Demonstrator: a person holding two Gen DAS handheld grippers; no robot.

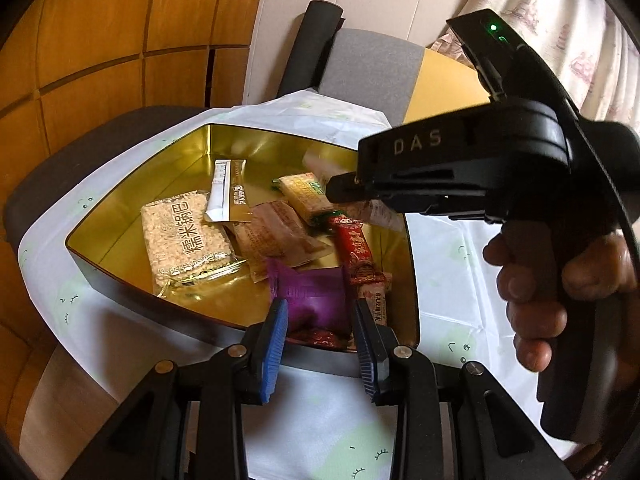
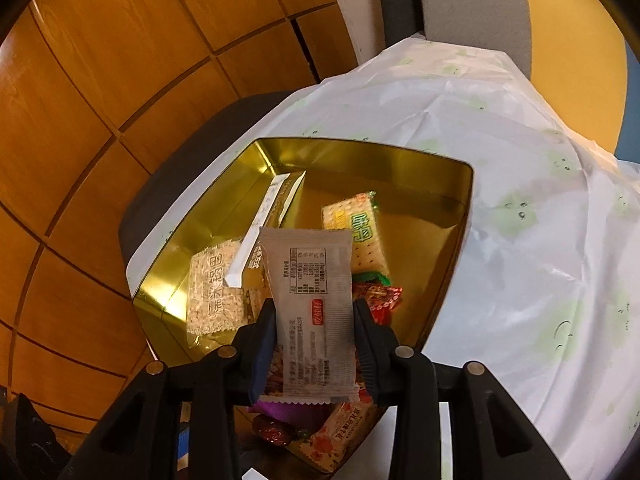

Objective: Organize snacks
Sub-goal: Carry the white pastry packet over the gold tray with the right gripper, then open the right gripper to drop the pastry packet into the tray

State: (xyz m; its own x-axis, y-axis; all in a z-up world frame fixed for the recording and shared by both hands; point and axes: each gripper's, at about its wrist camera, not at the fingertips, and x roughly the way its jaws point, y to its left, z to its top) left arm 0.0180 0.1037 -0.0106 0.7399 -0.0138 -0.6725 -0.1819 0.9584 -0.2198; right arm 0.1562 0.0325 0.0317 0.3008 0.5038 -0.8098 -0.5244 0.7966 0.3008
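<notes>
A gold-lined tin (image 1: 256,140) (image 2: 448,216) stands on a white cloth and holds several wrapped snacks. Among them are a rice-cracker pack (image 1: 186,240) (image 2: 216,288), a yellow-green biscuit pack (image 1: 308,196) (image 2: 360,232) and a red bar (image 1: 356,252). Over the tin's near corner, my left gripper (image 1: 320,320) is shut on a purple packet (image 1: 308,296) (image 2: 280,404). My right gripper (image 2: 314,328) (image 1: 344,192) hovers above the tin's middle, shut on a pale grey packet (image 2: 312,300) that stands upright between the pads. In the left wrist view this packet is only a blur.
The cloth (image 2: 520,200) covers a small table with a dark rim. Behind it stand a grey and yellow chair (image 1: 372,72) (image 2: 560,40), wood panelling (image 2: 100,120) on the left and a curtain (image 1: 560,12) at the far right. A person's hand (image 1: 536,280) grips the right gripper's handle.
</notes>
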